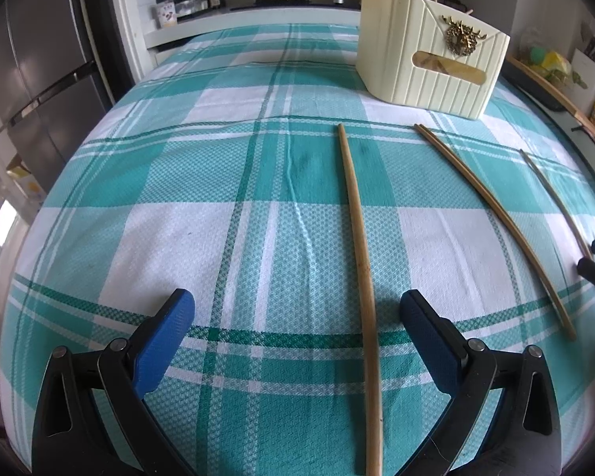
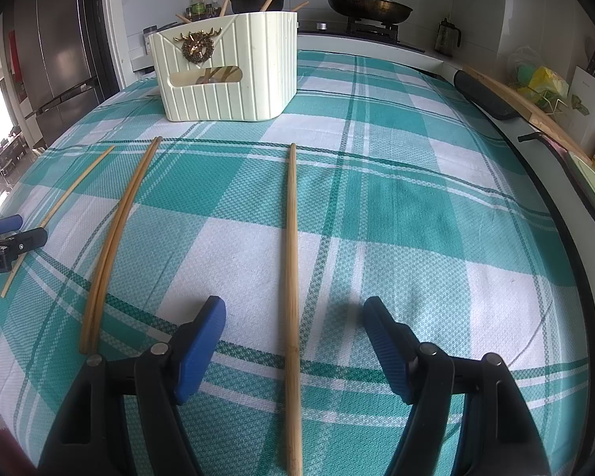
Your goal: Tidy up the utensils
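Lying flat on the checked tablecloth, the loose chopsticks number four across the two views. Left gripper: jaws wide apart, nothing held; the leftmost chopstick runs away from it between the fingers, close to the right-hand pad and clear of the left-hand one. Beyond and to its right: a touching pair of chopsticks, then the cream holder, upright, with more sticks poking from its top. Right gripper: jaws likewise spread, empty; the rightmost chopstick lies about midway between its pads, and the holder stands ahead to its left. Risks, as judged: a thin round stick flat on soft cloth gives little to bite on, so closing jaws may roll it aside, pinch a fold of cloth with it, or, on the left, push it sideways since it sits off-centre. A grip taken near the end could let the far tip droop and catch the holder's rim; that light holder could tip or slide if struck. Both grippers working the same row might also collide. View differences: the left wrist view shows the right gripper only as a dark sliver at its right edge, while the right wrist view shows the left gripper's side and a bit of the person's hand at its left edge, plus the whole frying pan on the stove.
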Available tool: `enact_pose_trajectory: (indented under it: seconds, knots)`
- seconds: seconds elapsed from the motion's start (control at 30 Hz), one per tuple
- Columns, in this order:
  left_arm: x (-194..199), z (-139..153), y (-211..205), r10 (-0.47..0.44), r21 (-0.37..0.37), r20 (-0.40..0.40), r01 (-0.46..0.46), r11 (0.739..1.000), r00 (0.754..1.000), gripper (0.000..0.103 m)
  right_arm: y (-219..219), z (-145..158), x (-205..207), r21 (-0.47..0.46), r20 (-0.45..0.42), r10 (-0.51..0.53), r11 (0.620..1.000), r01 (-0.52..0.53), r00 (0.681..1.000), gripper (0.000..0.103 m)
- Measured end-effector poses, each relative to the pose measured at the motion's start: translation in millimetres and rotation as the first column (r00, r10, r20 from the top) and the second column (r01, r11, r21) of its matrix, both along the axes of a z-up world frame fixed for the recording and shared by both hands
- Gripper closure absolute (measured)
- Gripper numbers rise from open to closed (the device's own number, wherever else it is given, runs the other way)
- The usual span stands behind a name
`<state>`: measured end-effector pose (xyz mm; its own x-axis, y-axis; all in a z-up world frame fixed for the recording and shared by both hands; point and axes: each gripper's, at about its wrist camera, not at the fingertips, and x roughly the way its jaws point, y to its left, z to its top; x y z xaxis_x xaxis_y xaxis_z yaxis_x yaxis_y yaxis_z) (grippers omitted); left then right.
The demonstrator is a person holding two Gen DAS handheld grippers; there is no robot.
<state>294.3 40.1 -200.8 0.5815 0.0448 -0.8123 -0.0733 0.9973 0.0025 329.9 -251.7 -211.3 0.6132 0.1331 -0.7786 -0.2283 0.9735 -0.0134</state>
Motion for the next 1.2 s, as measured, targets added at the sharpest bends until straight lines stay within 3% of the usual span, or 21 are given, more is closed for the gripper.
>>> enact_pose_trajectory:
  seconds: [0.67,0.8,0.93,1.03,1.2]
  knots:
    - [3.7,0.1,0.1,-0.031,-0.014,-0.026,0.031,0.999,0.999,0.0,-0.8,0.0,-0.2,0.007,-0.002,0.001,1.0,-0.001,1.0,0.03]
    - [14.8,4.5,2.7,-0.106,-0.043,-0.095,0.103,0.994,0.99,0.001,-0.5,3.8,4.8,-0.012,-0.079,0.027,1.0,-0.028,0.996,0.03]
    - [31.1,10.8,13.4,-0.11,-0.113,-0.101,0.099,0.989,0.989,0.001,-1.4,7.9,21.1,0.001,-0.183,0.081,0.997,-0.082,0.98,0.03]
    - [51.1,10.5,14.3,-0.113,-0.117,-0.116,0.099,0.988,0.987,0.002,0.2,9.4,43.2,-0.001,-0.229,0.107,0.994,-0.11,0.968,0.03]
    - [82.1,6.7,5.8,-0.127,-0.08,-0.14,0.117,0.99,0.982,0.012,11.8,10.7,81.8,-0.035,-0.24,0.104,0.993,-0.116,0.965,0.047]
